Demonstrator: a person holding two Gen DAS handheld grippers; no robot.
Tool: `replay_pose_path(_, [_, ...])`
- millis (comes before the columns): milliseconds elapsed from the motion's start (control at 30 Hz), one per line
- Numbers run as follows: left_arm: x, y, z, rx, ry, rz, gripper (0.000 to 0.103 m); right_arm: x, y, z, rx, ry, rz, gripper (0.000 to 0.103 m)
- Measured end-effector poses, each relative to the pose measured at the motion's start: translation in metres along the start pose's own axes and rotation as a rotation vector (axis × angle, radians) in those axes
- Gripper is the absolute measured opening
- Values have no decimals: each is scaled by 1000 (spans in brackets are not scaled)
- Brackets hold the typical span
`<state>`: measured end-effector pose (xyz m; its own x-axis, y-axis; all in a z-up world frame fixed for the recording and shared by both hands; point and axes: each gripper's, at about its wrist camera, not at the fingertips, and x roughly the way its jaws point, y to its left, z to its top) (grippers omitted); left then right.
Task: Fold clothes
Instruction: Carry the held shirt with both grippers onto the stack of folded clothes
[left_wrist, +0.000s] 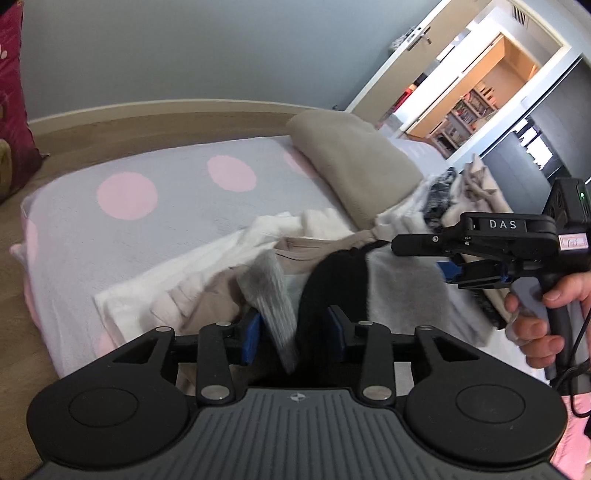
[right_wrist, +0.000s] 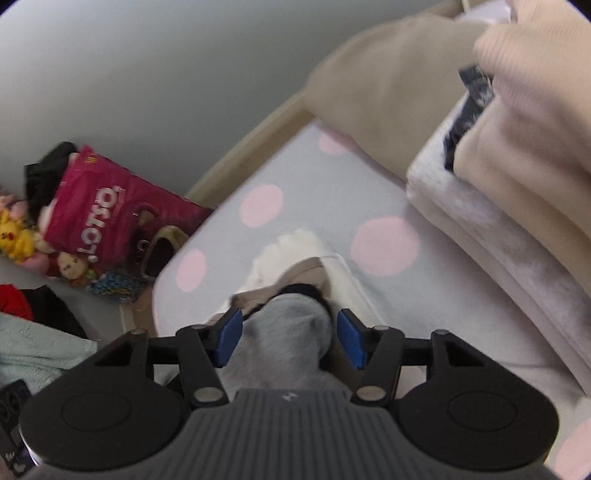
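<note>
While a folded beige blanket (left_wrist: 354, 162) crowds the bed's (left_wrist: 147, 221) upper right, grey-and-black knit clothing (left_wrist: 273, 291) lies centre-frame — left tool (left_wrist: 293, 328) wide around it, right tool (right_wrist: 290, 338) wide — magenta bag (right_wrist: 110, 218) holding plush toys (right_wrist: 14, 236).

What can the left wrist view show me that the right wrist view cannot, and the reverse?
Only the left wrist view shows the right gripper from outside, with the person's hand on its handle, and an open doorway to another room. Only the right wrist view shows a red bag and soft toys on the floor beside the bed. Both show the grey bedcover with pink dots, the beige cushion, and the grey garment lying between open fingers.
</note>
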<state>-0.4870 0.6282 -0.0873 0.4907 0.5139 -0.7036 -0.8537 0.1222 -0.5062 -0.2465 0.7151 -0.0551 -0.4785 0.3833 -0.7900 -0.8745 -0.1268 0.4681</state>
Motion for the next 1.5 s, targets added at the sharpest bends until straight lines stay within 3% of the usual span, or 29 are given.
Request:
replay_pose_path(100, [9, 2, 0, -14, 18, -10, 32, -5, 9, -1, -95, -22, 20, 35])
replay_pose_path(167, [12, 2, -2, -2, 18, -6, 17, -8, 14, -2, -159, -37, 33, 25])
replay_pose_path(233, [10, -2, -4, 28, 6, 4, 12, -11, 20, -2, -223, -51, 46, 23])
replay_pose_path(533, [-38, -34, -24, 193, -153, 81, 10, -24, 46, -5, -509, -117, 105, 18])
replay_pose_path(633, [-22, -29, -17, 177, -134, 92, 10, 0, 47, -5, -544, -111, -4, 14])
replay_pose_path(833, [7, -20, -13, 200, -63, 155, 12, 41, 50, -12, -583, -98, -158, 14])
replay_pose_path(900, [11, -17, -15, 209, -45, 176, 18, 46, 52, -14, -587, -89, -198, 16])
replay_pose_path(933, [13, -16, -15, 211, -38, 185, 20, 48, 52, -15, -589, -85, -218, 22])
replay_pose_path(1000, [6, -18, -14, 200, -51, 188, 20, 42, 53, -16, -573, -101, -237, 30])
replay_pose_path(1200, [-20, -34, -15, 244, -129, 260, 27, -12, 41, -34, -529, -156, -255, 30])
replay_pose_path(1300, [-35, -49, -22, 286, -155, 242, 27, -36, 35, -52, -523, -150, -263, 30])
replay_pose_path(1333, [-41, -54, -25, 298, -159, 226, 27, -42, 33, -60, -525, -147, -269, 25])
replay_pose_path(1367, [-45, -61, -30, 304, -154, 189, 27, -48, 31, -68, -519, -144, -271, 20])
replay_pose_path(1500, [-56, -91, -51, 370, -130, 49, 26, -64, 22, -99, -482, -136, -275, 19])
